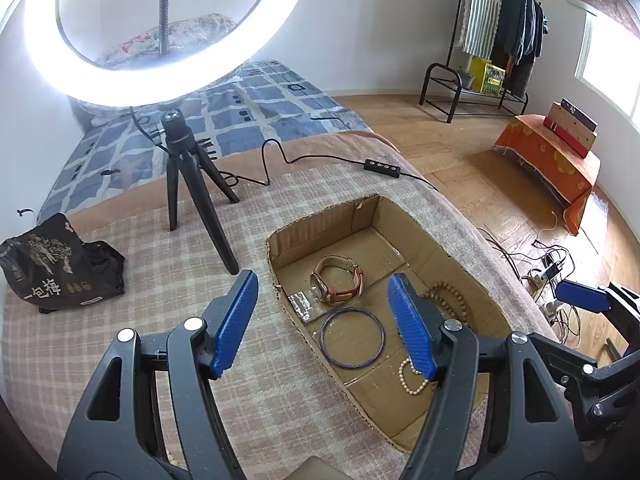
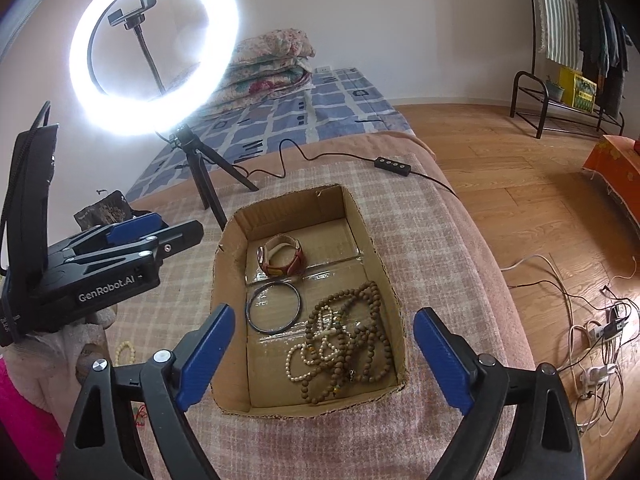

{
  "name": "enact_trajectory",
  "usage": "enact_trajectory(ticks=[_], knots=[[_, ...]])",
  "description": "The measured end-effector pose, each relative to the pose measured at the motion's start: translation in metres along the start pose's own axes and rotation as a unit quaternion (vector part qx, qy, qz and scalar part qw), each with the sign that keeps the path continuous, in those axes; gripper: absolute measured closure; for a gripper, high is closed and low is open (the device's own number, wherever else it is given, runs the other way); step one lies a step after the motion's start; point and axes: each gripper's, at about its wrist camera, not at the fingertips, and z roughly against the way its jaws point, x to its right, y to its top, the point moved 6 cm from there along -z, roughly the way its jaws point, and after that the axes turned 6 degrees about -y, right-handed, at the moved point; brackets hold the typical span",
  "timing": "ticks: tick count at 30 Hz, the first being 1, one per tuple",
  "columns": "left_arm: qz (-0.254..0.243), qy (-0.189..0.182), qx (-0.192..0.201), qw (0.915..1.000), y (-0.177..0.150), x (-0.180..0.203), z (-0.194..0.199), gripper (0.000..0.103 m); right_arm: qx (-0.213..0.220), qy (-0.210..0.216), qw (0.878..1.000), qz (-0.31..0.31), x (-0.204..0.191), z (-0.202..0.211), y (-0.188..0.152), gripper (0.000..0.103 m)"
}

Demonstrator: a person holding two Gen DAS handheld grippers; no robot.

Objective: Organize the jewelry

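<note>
Left wrist view. We see the left tongs (image 1: pixel 322 322) standing well open over the near-left rim of the box (image 1: pixel 280 246), with nothing between the blue pads (image 1: pixel 236 320). Inside the box lie the watch (image 1: pixel 338 278), a dark bangle (image 1: pixel 352 337), a pearl bracelet (image 1: pixel 412 378) and wooden beads (image 1: pixel 448 300), the last partly hidden behind the right pad. The box rests on a plaid blanket (image 1: pixel 140 300) beside the tripod (image 1: pixel 192 184) of the ring light (image 1: pixel 168 32). To do this step well, we would judge it best to lift clear with the pads apart, so that no strand is snagged.

Right wrist view. The right tongs (image 2: pixel 320 356) are spread wider yet, and they too are empty; the beads (image 2: pixel 360 320) and pearls (image 2: pixel 304 360) sit tangled in the near-right corner, the bangle (image 2: pixel 274 307) flat beside them, the watch (image 2: pixel 282 258) farther back. A pale bracelet (image 2: pixel 124 352) lies outside the box on the blanket (probably the next item to collect), just below the left tongs (image 2: pixel 134 226) at the left edge. For that piece, we advise a low approach with one pad inside the loop.
</note>
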Motion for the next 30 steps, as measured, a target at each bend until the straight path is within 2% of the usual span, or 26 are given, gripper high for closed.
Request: enact_trajectory(ticks=[11,20,26,30], knots=[[0.005,0.002,0.017,0.9998,-0.003,-0.009,0.041,0.033,0.031,-0.034,0.999,0.003,-0.007,0.028,-0.002,0.0],[0.006,0.01,0.03,0.9995,-0.017,-0.027,0.081,0.033,0.05,-0.064,0.997,0.017,-0.021,0.047,-0.007,0.0],[0.016,0.024,0.034,0.999,-0.033,-0.055,0.115,0.033,0.061,-0.07,0.995,0.022,-0.034,0.057,-0.015,0.0],[0.013,0.041,0.039,0.9983,-0.047,-0.076,0.138,0.033,0.078,-0.049,0.996,0.021,-0.047,0.064,-0.022,0.0]])
